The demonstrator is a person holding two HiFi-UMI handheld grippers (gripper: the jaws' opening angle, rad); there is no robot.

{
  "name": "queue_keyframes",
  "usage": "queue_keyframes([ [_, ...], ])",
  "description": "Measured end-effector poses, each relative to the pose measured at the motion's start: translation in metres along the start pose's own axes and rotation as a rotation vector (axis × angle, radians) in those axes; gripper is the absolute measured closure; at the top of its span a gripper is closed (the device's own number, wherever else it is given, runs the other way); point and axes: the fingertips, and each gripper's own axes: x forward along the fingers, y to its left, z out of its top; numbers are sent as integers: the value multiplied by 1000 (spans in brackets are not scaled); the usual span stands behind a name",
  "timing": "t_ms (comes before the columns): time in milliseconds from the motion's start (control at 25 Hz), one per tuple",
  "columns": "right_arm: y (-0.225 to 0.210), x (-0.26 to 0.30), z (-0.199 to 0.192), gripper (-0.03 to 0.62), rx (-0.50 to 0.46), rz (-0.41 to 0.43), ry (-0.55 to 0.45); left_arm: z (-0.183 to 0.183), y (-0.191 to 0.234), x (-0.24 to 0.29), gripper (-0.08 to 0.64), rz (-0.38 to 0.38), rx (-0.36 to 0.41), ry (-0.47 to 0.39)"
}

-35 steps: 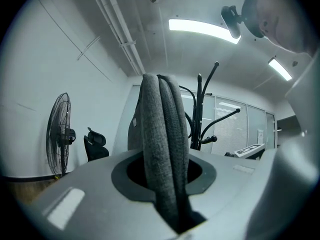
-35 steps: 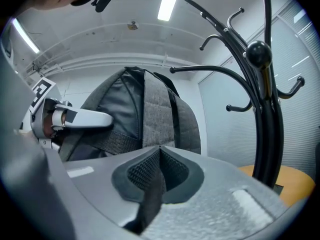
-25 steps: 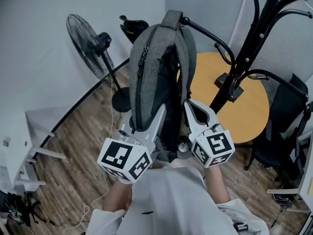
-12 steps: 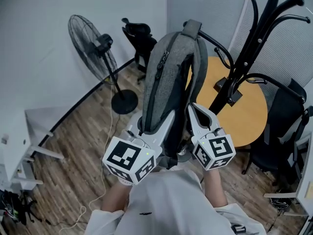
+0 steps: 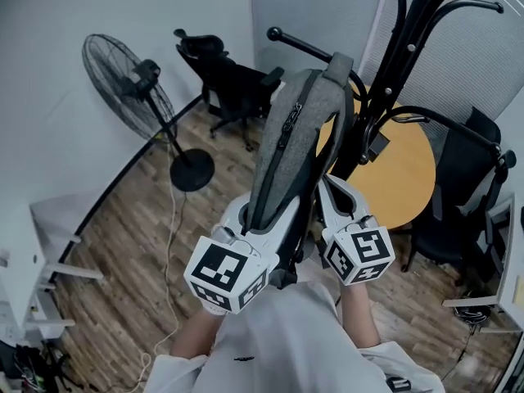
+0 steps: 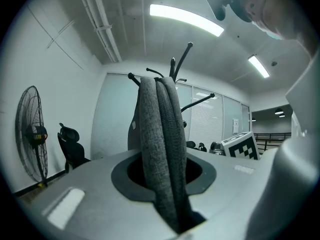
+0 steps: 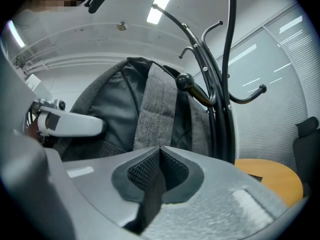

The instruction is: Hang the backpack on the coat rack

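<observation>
The grey backpack (image 5: 295,146) is held up in the air between both grippers, its top loop (image 5: 340,60) against the long hook arm (image 5: 303,46) of the black coat rack (image 5: 385,97). Whether the loop is over the hook I cannot tell. My left gripper (image 5: 258,219) is shut on a thick fold of the backpack's fabric (image 6: 160,149). My right gripper (image 5: 332,199) is shut on a dark strap (image 7: 150,194) of the backpack (image 7: 115,114). In the right gripper view a ball-ended hook (image 7: 184,81) sits just beside the grey shoulder strap (image 7: 157,109).
A standing fan (image 5: 123,80) and a black office chair (image 5: 229,80) are at the back left. A round wooden table (image 5: 409,170) stands behind the rack, with another dark chair (image 5: 467,195) at the right. A white desk (image 5: 24,252) is at the left, and a cable trails over the wooden floor (image 5: 168,244).
Both grippers have carried the backpack to the right, toward the rack. Its top loop, earlier left of the long hook arm's tip, now lies against that arm.
</observation>
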Motion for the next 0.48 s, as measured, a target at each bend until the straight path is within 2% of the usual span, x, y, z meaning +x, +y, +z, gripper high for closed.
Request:
queue_keyframes([
  [240, -18, -10, -10, 591, 14, -38, 24, -9, -4, 13, 435, -40, -44, -12],
  [480, -22, -11, -19, 591, 28, -58, 46, -10, -10, 19, 389, -135, -97, -9],
])
